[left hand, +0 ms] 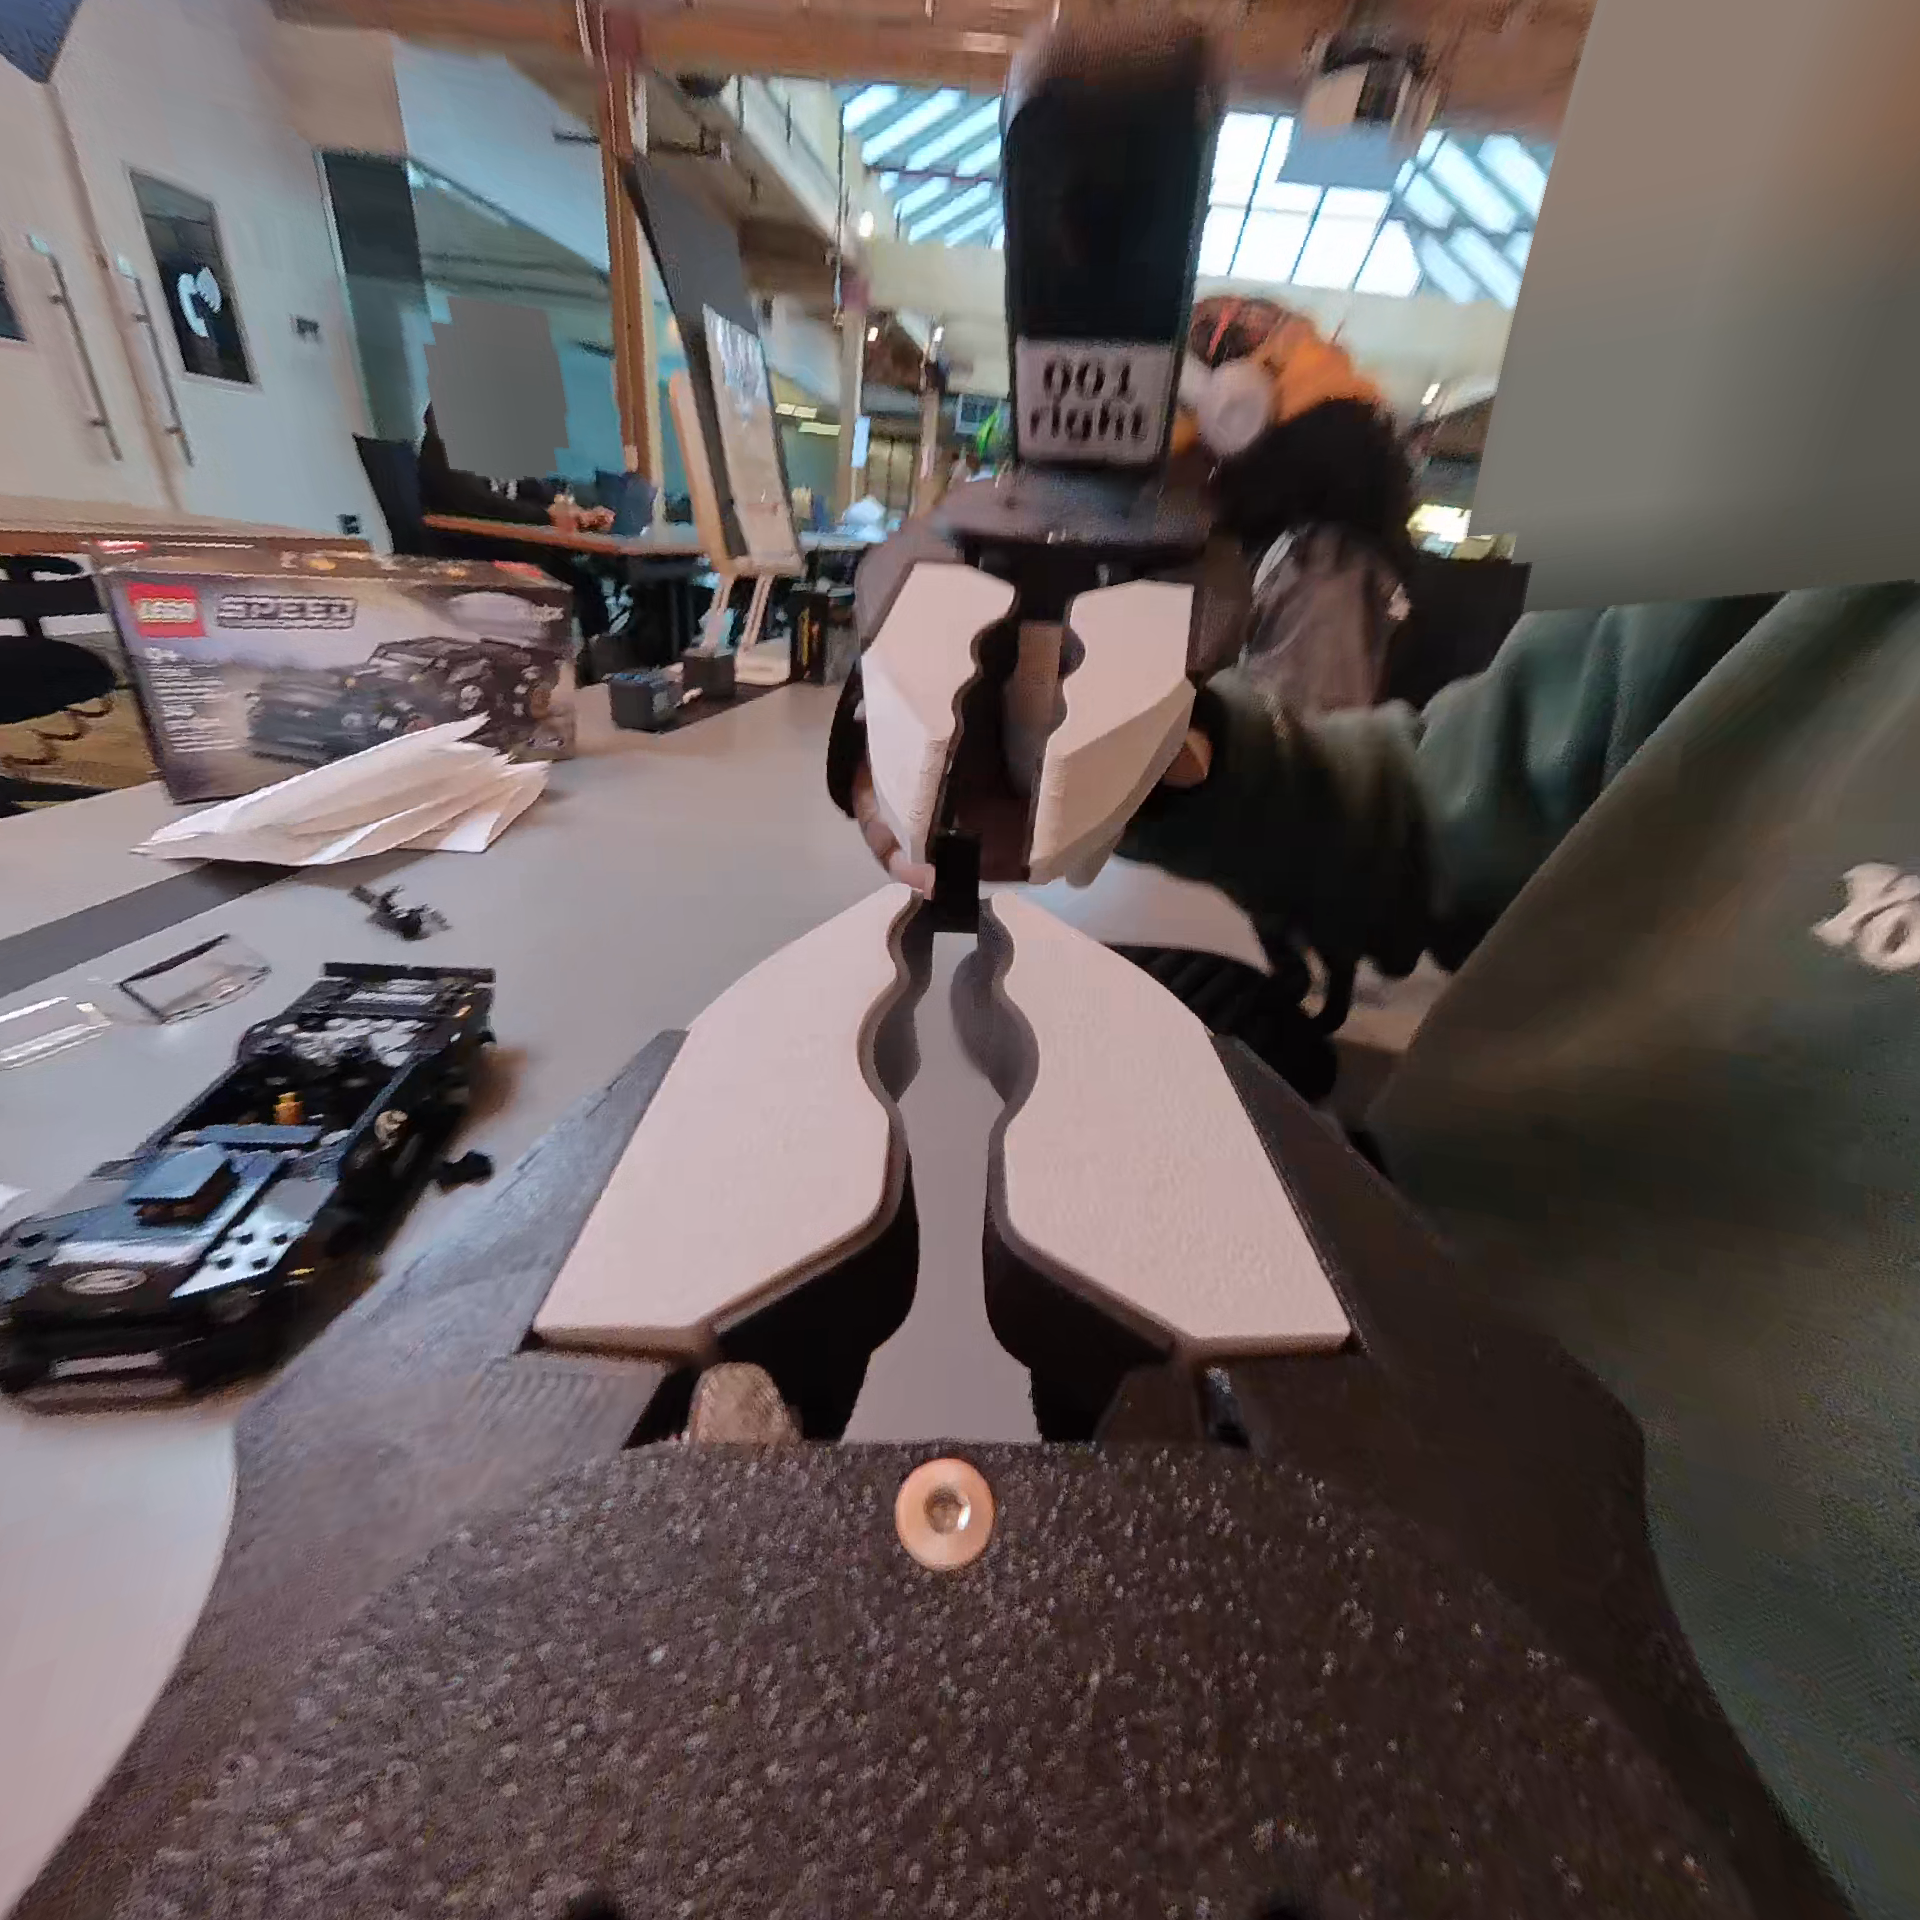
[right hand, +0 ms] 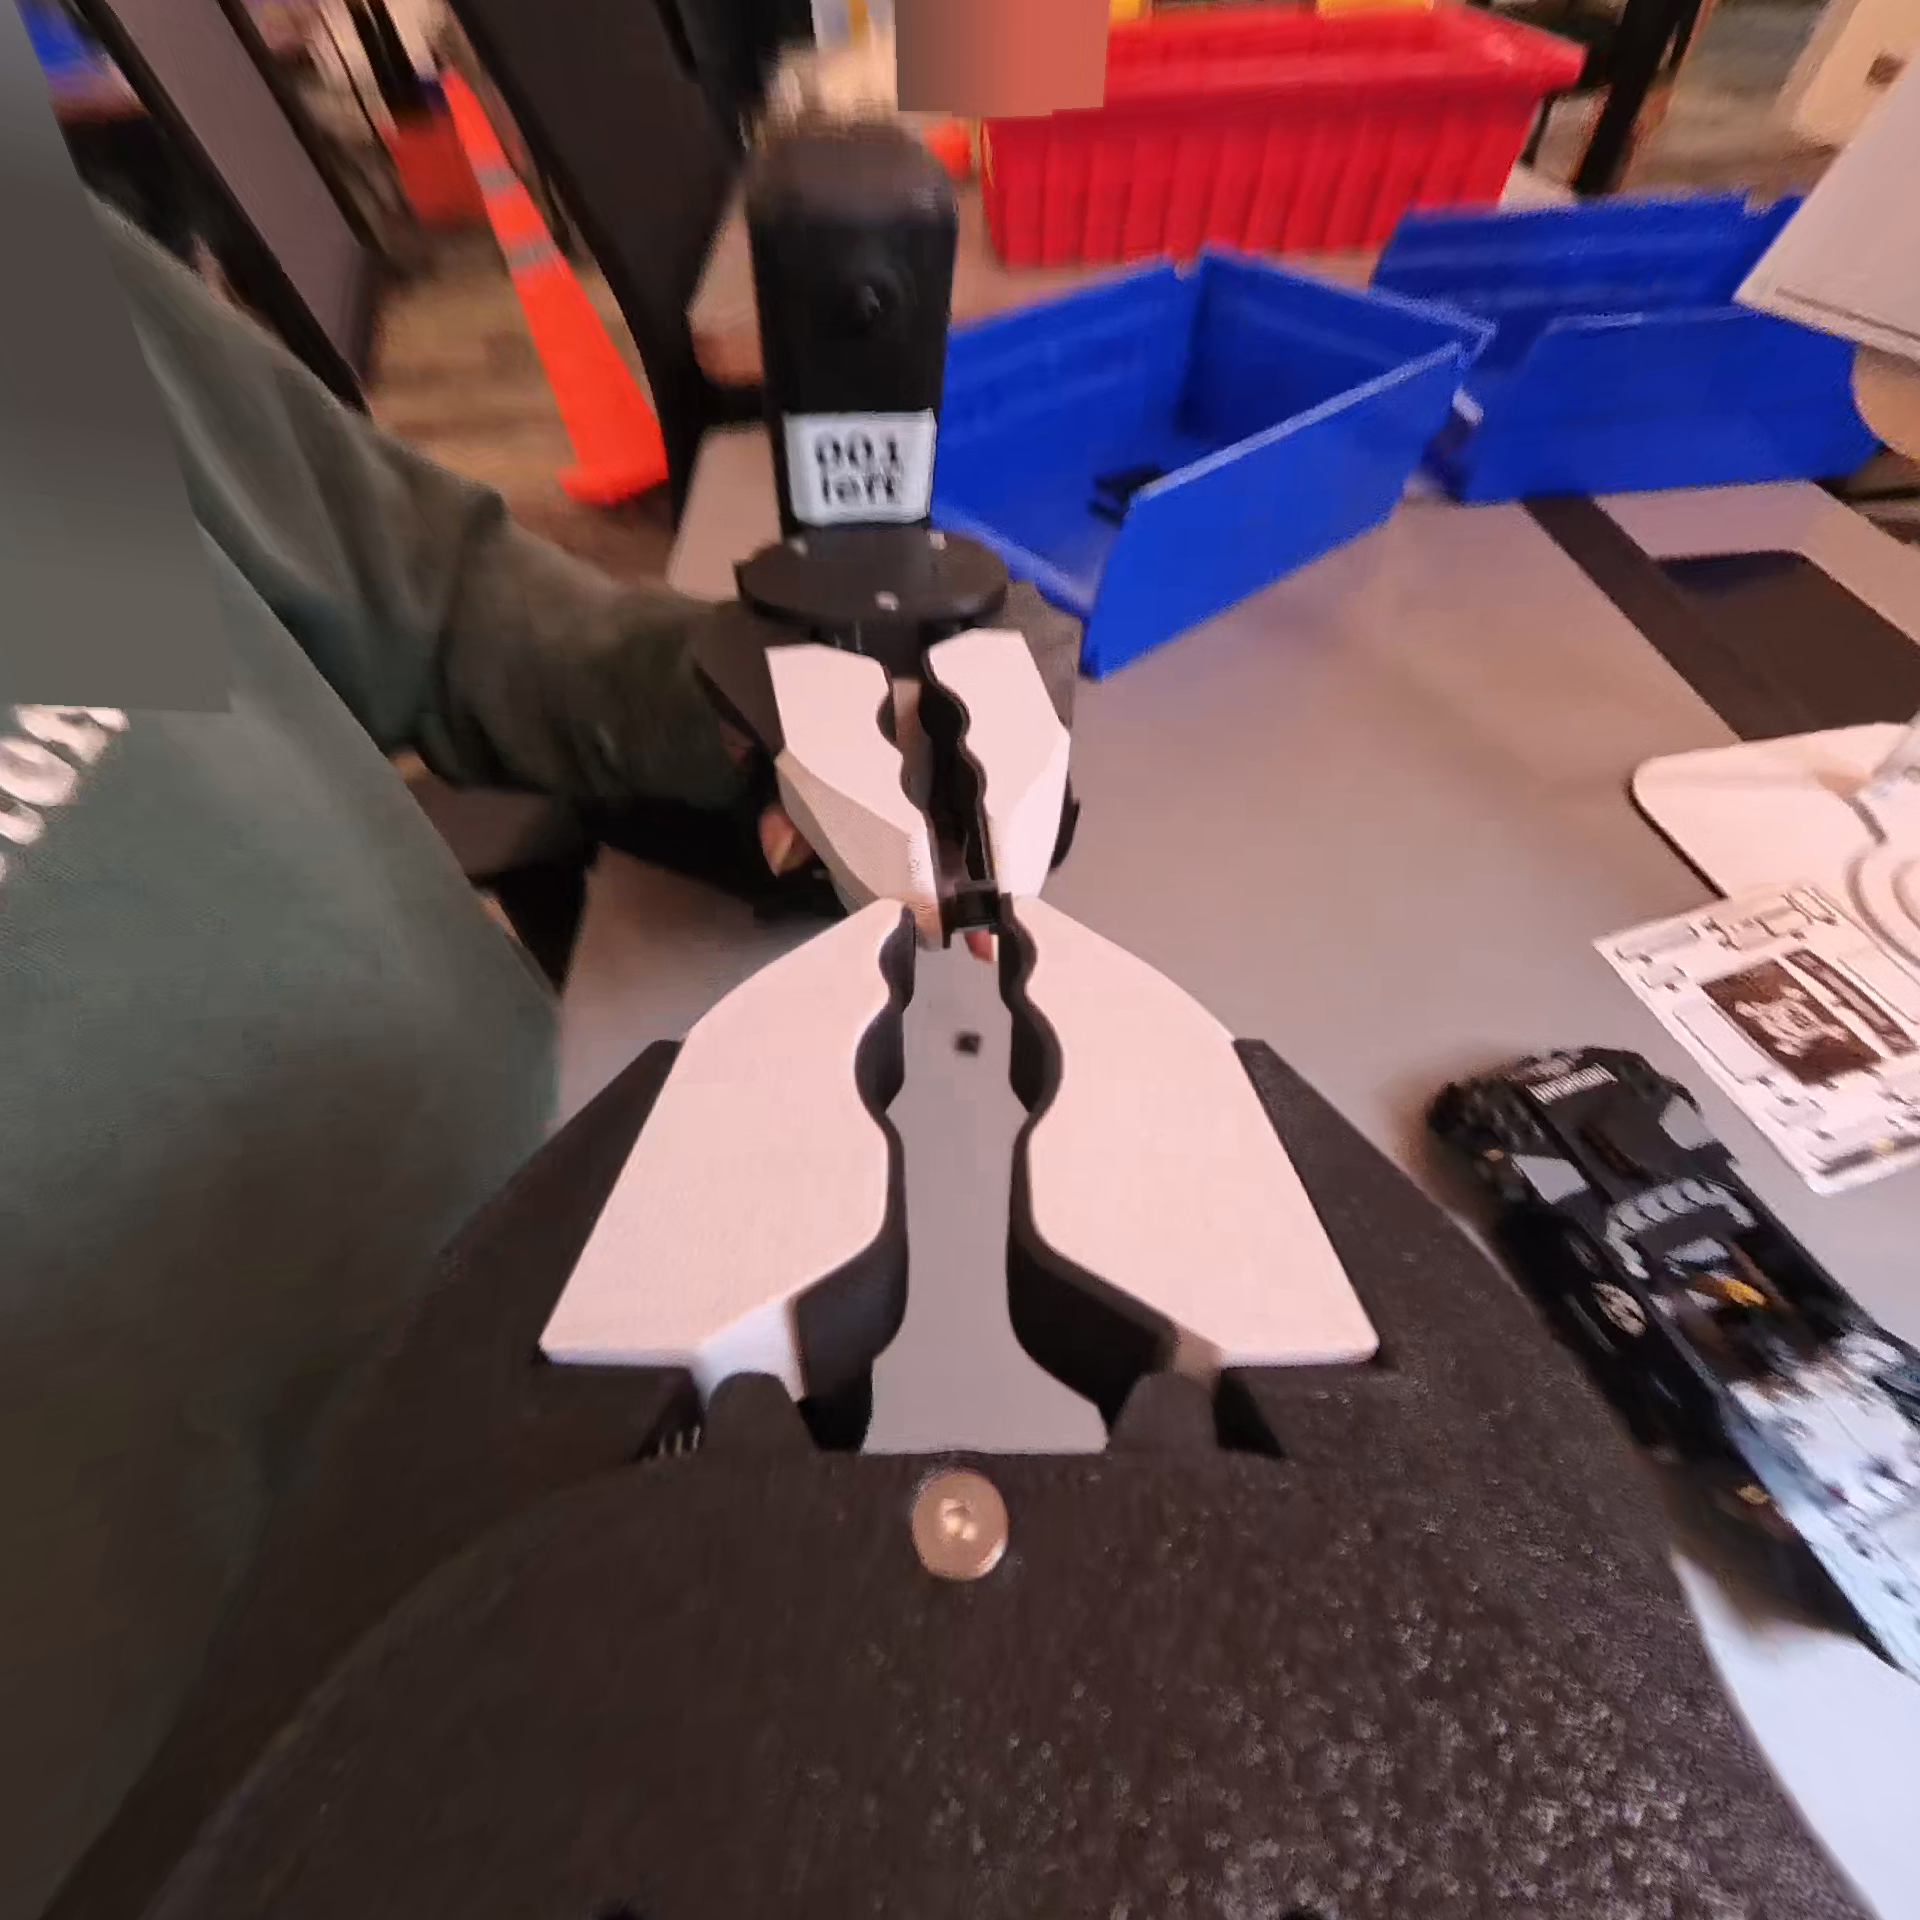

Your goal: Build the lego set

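Note:
The two grippers meet tip to tip above the grey table (left hand: pixel 644 862). My left gripper (left hand: pixel 951 909) is shut on a small black lego piece (left hand: pixel 956 873), which stands upright between its white fingertips. The right wrist view shows the same piece (right hand: pixel 975 904) pinched in the left gripper (right hand: pixel 966 894). My right gripper (right hand: pixel 961 935) is open, its fingertips standing around the piece with a gap; in the left wrist view (left hand: pixel 987 868) its jaws stand wide apart. The partly built black lego car (left hand: pixel 260 1153) lies on the table, also seen in the right wrist view (right hand: pixel 1683 1278).
The set's box (left hand: pixel 343 665) and torn white paper bags (left hand: pixel 353 795) lie at the back left. Loose black parts (left hand: pixel 395 912) and clear parts (left hand: pixel 192 977) lie near the car. Blue bins (right hand: pixel 1226 416) and a printed sheet (right hand: pixel 1766 1039) sit to the right. A tiny black piece (right hand: pixel 966 1042) lies below. Less than 4 cm separates the two grippers' tips.

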Tool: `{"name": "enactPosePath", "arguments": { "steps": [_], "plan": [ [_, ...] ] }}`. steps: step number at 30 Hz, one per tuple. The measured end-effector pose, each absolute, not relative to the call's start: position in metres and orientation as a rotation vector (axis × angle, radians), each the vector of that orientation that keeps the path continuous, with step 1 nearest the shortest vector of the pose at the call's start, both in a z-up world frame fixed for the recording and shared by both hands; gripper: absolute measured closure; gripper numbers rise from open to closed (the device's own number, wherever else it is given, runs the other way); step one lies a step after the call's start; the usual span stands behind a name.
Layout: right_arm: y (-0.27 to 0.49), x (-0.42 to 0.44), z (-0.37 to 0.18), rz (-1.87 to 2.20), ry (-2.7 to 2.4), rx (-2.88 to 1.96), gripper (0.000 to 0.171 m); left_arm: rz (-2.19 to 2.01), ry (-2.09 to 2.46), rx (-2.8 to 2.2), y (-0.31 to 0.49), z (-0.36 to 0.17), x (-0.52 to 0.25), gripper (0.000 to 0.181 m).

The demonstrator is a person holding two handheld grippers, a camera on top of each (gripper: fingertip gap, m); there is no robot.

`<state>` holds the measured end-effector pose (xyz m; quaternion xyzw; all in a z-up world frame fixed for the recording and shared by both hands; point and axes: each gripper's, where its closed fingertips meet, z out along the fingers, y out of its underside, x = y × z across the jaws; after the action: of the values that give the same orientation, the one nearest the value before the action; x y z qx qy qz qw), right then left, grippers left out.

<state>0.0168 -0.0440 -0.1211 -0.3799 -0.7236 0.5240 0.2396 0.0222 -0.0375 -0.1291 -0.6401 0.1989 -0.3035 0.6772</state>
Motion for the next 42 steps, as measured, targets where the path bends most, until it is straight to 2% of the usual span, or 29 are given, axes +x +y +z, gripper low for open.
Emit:
{"name": "enactPosePath", "arguments": {
  "steps": [5,12,42],
  "plan": [
    [-0.045,0.015,-0.112,1.648,-1.839,-1.041,0.158,-0.842,0.379,-1.35,-0.042,-0.117,0.024,0.173],
    [-0.05,0.015,-0.111,1.729,-1.828,-1.041,0.163,-0.856,0.386,-1.341,-0.043,-0.117,0.028,0.172],
    [-0.037,0.012,-0.122,1.741,-1.79,-1.232,0.163,-0.826,0.355,-1.418,-0.036,-0.129,0.02,0.173]
  ]
}}
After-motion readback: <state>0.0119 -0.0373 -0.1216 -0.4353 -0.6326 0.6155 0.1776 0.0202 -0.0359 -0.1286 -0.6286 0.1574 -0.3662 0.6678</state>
